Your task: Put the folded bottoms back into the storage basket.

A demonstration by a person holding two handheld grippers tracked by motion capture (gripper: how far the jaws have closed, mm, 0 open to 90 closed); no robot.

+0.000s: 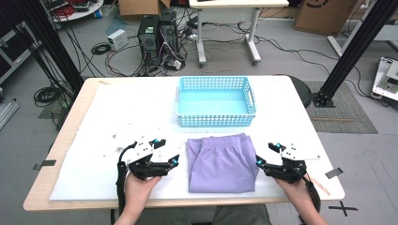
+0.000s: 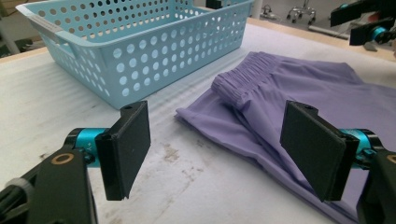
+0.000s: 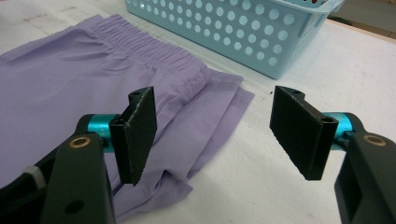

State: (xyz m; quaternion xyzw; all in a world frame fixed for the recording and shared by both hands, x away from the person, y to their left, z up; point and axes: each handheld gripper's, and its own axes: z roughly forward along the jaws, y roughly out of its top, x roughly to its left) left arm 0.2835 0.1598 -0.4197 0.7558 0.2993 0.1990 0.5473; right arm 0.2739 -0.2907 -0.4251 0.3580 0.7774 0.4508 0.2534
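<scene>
From the high view the folded purple shorts (image 1: 222,162) lie on the table (image 1: 117,117) at 6 o'clock of the empty blue basket (image 1: 216,101), not yet lifted, while the left hand-held gripper (image 2: 217,149) and right hand-held gripper (image 3: 224,137) views show jaws spread wide, touching nothing.

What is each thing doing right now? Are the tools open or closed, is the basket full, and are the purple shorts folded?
Left tool: open, holding nothing, just left of the shorts.
Right tool: open, holding nothing, at the shorts' right edge.
Purple shorts: folded, lying flat on the table, outside the basket.
Blue basket: upright, empty, behind the shorts.
</scene>
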